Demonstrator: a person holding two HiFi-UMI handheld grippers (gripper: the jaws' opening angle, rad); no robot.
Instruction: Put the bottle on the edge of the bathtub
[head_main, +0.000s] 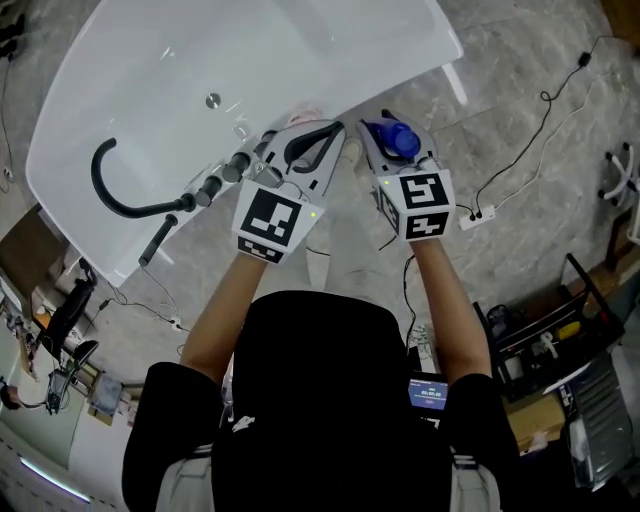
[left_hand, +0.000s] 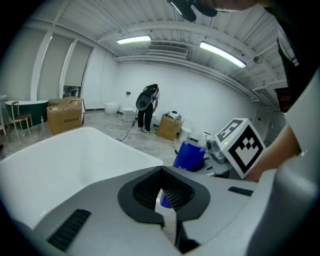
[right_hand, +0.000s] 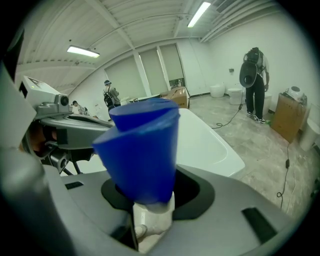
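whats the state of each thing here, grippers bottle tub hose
left gripper: jaws together, holding nothing
right gripper: shut on the blue bottle
blue bottle: held in the air, not on the tub edge yet
bathtub: no water in it
black shower hose: lying curved inside the bathtub

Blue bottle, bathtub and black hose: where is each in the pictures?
blue bottle (head_main: 398, 138), head view, on its blue body.
bathtub (head_main: 290, 45), head view, on its bare white inside.
black hose (head_main: 95, 175), head view, on its curved bend.
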